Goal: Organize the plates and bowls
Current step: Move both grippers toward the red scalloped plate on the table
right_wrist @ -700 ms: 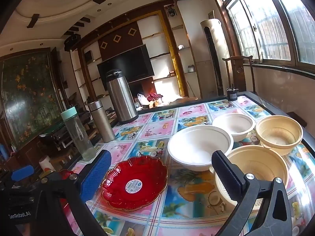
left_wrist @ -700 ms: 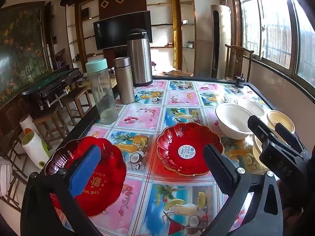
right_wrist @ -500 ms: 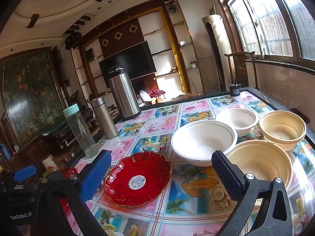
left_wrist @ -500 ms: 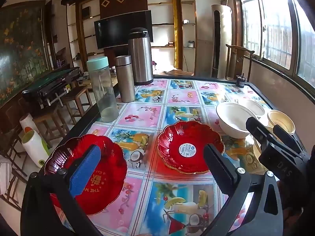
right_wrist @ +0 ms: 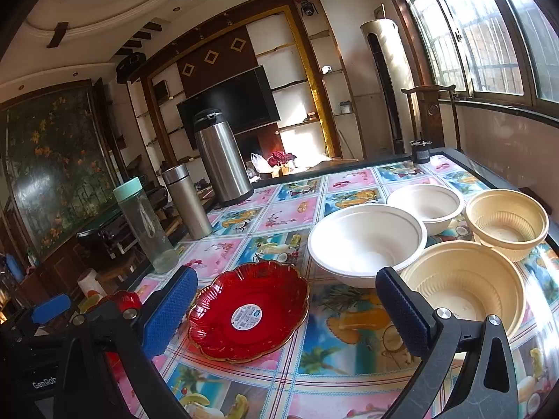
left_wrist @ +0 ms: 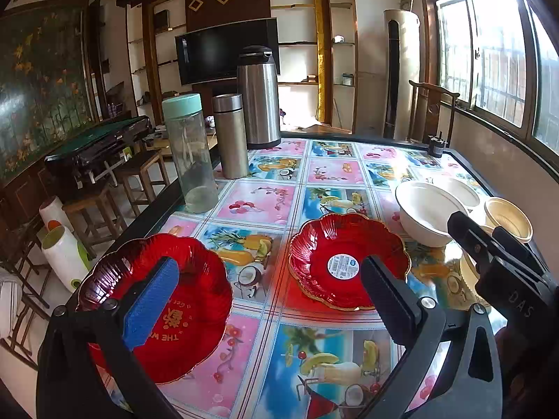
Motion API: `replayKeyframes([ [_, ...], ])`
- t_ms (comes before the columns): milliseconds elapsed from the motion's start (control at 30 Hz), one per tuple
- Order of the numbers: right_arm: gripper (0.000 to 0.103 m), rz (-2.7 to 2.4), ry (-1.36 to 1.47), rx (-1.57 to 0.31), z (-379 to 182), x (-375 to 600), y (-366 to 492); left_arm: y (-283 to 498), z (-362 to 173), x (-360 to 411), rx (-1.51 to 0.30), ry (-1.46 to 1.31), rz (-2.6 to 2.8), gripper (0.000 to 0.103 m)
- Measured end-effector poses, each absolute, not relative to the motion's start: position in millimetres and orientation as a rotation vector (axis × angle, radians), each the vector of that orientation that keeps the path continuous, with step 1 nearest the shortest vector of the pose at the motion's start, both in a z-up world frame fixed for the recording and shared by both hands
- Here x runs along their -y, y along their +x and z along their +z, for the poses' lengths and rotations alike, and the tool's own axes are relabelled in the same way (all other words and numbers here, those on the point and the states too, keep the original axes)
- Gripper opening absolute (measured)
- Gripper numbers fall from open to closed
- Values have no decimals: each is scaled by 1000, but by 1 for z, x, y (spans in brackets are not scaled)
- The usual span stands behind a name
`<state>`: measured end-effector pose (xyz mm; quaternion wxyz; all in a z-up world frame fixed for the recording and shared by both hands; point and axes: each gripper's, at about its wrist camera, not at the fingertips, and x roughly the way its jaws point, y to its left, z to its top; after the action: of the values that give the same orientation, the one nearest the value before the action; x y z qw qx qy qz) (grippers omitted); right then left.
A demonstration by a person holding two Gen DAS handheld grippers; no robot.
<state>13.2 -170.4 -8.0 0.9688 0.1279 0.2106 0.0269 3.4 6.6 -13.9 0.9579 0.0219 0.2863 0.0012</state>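
Two red scalloped plates lie on the patterned table. One with gold lettering sits at the near left corner, the other with a round sticker in the middle. My left gripper hovers open above the space between them, holding nothing. My right gripper is open over the sticker plate and grips nothing. A large white bowl, a smaller white bowl and two cream ribbed bowls stand apart at the right.
A clear bottle with a mint lid, a steel flask and a tall steel thermos stand along the table's far left side. A small dark jar sits at the far edge. Stools stand beside the table.
Both grippers have risen and tipped back slightly, so the table contents sit lower in the views. Jaws stay as wide as before. No dish has moved.
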Motion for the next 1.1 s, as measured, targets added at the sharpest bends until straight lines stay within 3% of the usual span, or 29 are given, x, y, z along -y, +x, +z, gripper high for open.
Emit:
replayKeyframes([
  [1100, 103, 120, 361, -563, -23, 179, 32, 25, -34, -7, -663, 25, -69, 103],
])
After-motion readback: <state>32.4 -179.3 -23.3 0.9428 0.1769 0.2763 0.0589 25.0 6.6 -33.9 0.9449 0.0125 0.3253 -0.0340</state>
